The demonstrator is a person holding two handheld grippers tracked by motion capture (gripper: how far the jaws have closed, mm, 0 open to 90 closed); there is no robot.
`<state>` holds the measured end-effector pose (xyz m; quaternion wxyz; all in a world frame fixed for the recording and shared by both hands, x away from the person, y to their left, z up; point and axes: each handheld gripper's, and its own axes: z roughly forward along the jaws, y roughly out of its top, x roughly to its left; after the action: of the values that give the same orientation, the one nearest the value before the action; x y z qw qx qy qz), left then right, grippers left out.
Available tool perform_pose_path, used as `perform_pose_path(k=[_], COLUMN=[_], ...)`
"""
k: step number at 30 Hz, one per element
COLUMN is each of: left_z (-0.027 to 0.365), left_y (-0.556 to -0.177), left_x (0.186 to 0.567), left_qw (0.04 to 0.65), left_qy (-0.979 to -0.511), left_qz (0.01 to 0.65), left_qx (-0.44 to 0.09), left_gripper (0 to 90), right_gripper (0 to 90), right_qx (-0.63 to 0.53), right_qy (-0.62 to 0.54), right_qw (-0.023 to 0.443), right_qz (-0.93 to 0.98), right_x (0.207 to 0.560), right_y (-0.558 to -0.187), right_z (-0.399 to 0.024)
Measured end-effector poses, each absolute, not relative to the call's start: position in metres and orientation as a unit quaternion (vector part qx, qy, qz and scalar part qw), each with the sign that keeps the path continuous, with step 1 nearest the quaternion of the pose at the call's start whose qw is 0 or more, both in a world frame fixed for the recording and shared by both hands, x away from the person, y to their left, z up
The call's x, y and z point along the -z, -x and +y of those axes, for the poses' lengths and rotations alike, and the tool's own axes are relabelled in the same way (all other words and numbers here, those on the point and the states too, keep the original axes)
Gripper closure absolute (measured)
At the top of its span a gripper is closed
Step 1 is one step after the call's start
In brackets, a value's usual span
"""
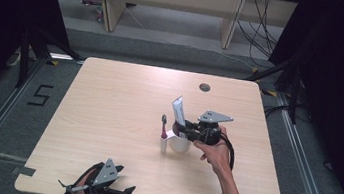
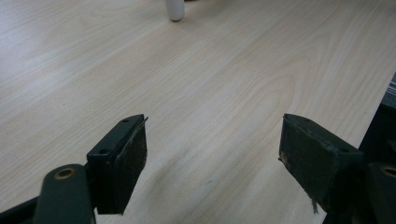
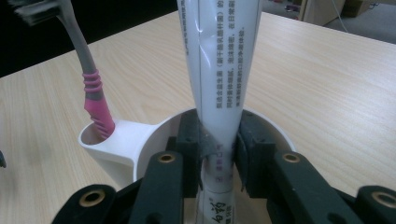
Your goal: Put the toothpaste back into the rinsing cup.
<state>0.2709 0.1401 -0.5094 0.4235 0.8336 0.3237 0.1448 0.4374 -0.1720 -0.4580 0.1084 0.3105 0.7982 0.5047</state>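
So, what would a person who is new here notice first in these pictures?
Probably the white toothpaste tube, standing upright in the white cup near the middle of the table, with the right tool shut on it at the rim. Next, the pink-and-grey toothbrush in the cup's side holder. The left tool waits open near the table's front edge.

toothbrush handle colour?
Toothbrush: grey neck, pink ribbed grip. Clearest in the right gripper view.

high: overhead, facing forward | gripper views: close, low | shared: table (image 1: 106, 118)
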Motion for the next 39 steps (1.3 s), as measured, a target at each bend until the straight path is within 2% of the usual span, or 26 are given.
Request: perform_pose_path(k=[3, 10, 14, 24, 25, 28, 29, 39], left_z=[0.140, 0.141, 0.141, 0.141, 0.141, 0.141, 0.141, 0.142], left_y=[-0.271, -0.271, -0.271, -0.271, -0.271, -0.271, -0.271, -0.272], left_x=[0.509, 0.509, 0.509, 0.509, 0.509, 0.509, 0.509, 0.509], left_qw=[0.423, 0.420, 0.424, 0.428, 0.427, 0.424, 0.427, 0.420], left_qy=[-0.834, -0.837, -0.834, -0.832, -0.832, -0.833, -0.832, -0.837], left_qz=[0.323, 0.320, 0.323, 0.323, 0.323, 0.323, 0.323, 0.320], left_qx=[-0.144, -0.145, -0.145, -0.145, -0.145, -0.145, -0.145, -0.144], left_gripper=[23.0, 23.1, 23.0, 23.0, 23.0, 22.9, 22.9, 22.8], right_gripper=[71.9, 67.9, 64.9, 54.0, 52.0, 49.9, 48.5, 39.9], right_qx=[-0.501, -0.506, -0.503, -0.504, -0.506, -0.513, -0.520, -0.519], right_qy=[-0.306, -0.318, -0.315, -0.309, -0.325, -0.320, -0.331, -0.350], right_qw=[0.123, 0.109, 0.121, 0.141, 0.132, 0.152, 0.133, 0.144], right_qz=[0.800, 0.795, 0.796, 0.794, 0.788, 0.782, 0.776, 0.766], right_x=[0.457, 0.454, 0.451, 0.443, 0.443, 0.441, 0.441, 0.438], right_y=[-0.437, -0.432, -0.431, -0.429, -0.427, -0.428, -0.427, -0.423], right_z=[-0.174, -0.175, -0.178, -0.182, -0.181, -0.186, -0.186, -0.199])
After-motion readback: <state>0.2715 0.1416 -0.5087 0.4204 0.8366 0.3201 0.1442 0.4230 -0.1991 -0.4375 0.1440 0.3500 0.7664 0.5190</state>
